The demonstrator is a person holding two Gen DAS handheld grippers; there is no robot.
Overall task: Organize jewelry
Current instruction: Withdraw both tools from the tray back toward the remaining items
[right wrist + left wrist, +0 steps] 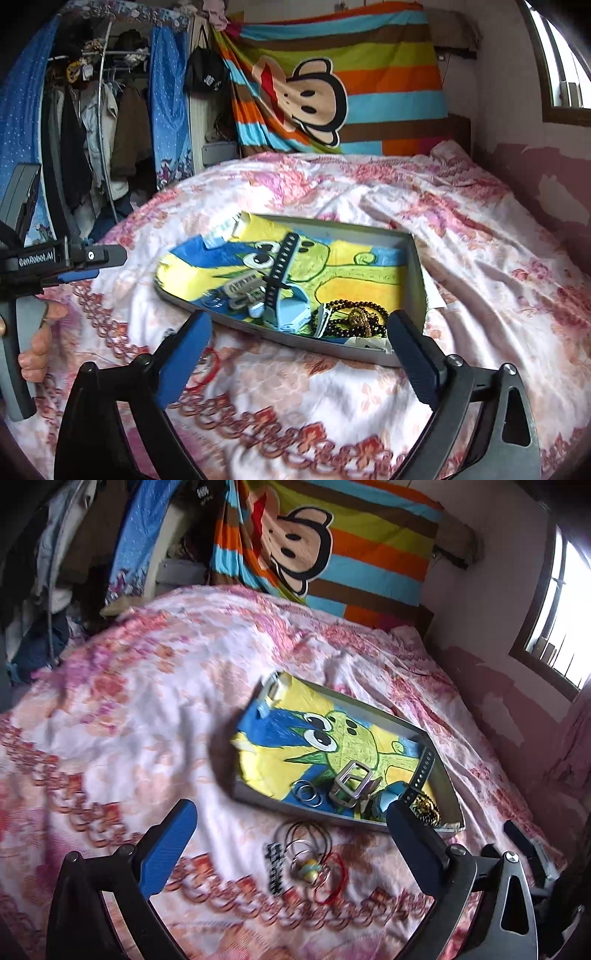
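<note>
Both grippers, left [291,843] and right [299,350], hang spread and empty over the bed [461,236]. Near its middle the tray [415,266] holds a watch [286,291], beads [356,317] and rings [306,792]; cords [314,843] lie loose outside the tray's near edge.

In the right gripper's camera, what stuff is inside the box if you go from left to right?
Metal rings → grey buckle → dark strap → blue watch → black bead bracelet, all lying in the box.
</note>
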